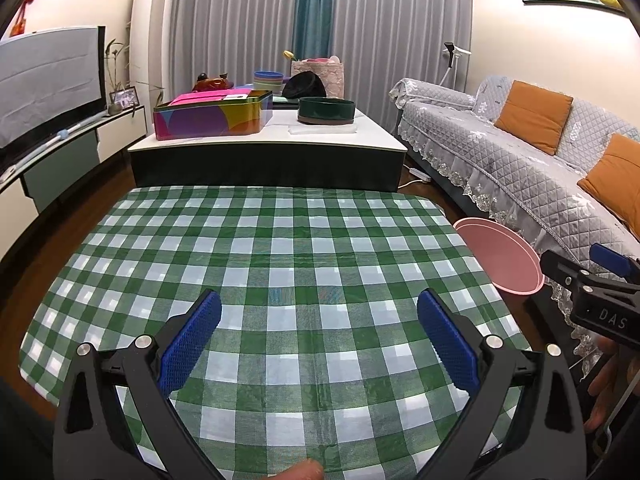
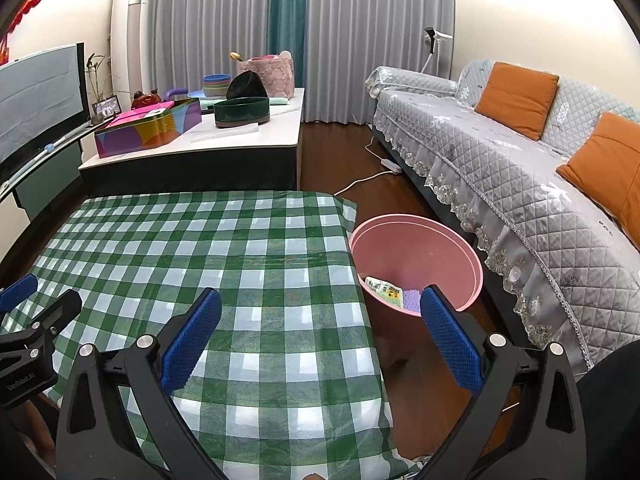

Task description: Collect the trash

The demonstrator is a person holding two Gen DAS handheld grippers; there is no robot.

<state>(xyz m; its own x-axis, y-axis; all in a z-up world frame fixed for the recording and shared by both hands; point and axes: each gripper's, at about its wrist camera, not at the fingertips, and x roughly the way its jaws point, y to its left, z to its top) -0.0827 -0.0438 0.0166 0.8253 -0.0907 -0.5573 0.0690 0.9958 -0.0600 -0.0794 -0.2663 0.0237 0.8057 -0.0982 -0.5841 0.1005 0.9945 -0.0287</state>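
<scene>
A pink bin [image 2: 440, 240] stands on the floor right of the green checked table [image 2: 208, 248]. Inside it lie a white and yellow wrapper [image 2: 386, 291] and a purple ridged piece [image 2: 411, 300]. My right gripper [image 2: 320, 304] is open and empty over the table's right edge, its right finger in front of the bin. My left gripper [image 1: 319, 308] is open and empty above the table [image 1: 280, 248]. The bin's rim [image 1: 500, 256] shows at the right in the left wrist view. Each gripper shows at the edge of the other's view: the right gripper [image 1: 592, 292], the left gripper [image 2: 28, 320].
A low white-topped coffee table [image 1: 340, 136] behind holds a colourful tin [image 1: 212, 116], a dark green round box [image 1: 326, 110] and bowls. A grey sofa [image 2: 520, 168] with orange cushions runs along the right. A power strip [image 2: 390, 165] lies on the floor. A TV [image 1: 44, 76] stands left.
</scene>
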